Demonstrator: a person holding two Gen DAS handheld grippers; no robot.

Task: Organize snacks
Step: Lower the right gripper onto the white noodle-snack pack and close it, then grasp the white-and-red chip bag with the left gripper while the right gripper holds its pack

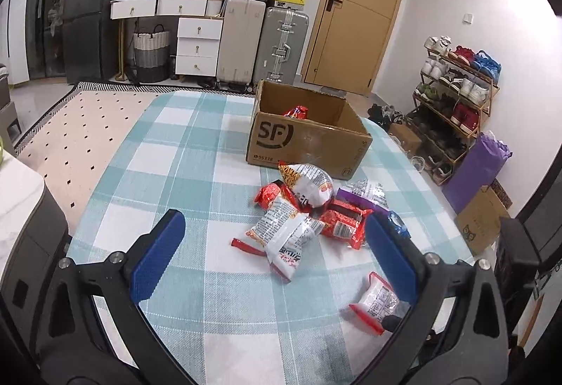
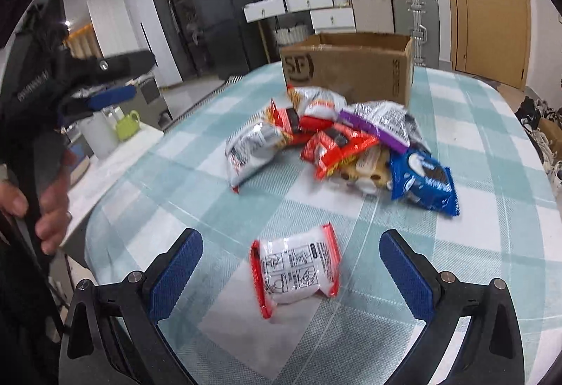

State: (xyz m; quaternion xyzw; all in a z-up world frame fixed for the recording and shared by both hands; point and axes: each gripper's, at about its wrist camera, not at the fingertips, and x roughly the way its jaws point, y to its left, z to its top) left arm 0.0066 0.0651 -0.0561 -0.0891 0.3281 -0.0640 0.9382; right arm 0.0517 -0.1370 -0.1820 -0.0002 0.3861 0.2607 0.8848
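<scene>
One small packet [image 2: 295, 271], white with red crimped ends, lies alone on the checked counter [image 2: 474, 209] straight ahead of the right gripper [image 2: 291, 274], whose jaws stand wide with nothing in them and the packet in line with the gap, not touched. It looks light, puffy and soft, with glossy film that may slip; I would close across its middle, between the two red seams, gently enough not to crush what is inside. The left gripper [image 1: 272, 258] is just as wide and holds nothing; it faces the heap [image 1: 309, 206] of packets farther on, with a white packet [image 1: 284, 234] at the near edge of the heap between its fingers but untouched. That heap, red, white, purple and a blue cookie pack [image 2: 423, 181], lies just in front of the box [image 1: 309, 135], the likely place for the snacks, where one red packet [image 1: 296, 111] already shows inside. The heaped packets overlap, so pulling one could drag its neighbours; the lone packet is the easier pick. Nothing stands between it and the box but the heap itself, which a carry would have to pass above. The two grippers are close together, so they could get in each other's way. Beyond the counter's left edge a side surface holds a green watering can [image 2: 127, 128] and a white container [image 2: 98, 135], well clear.
</scene>
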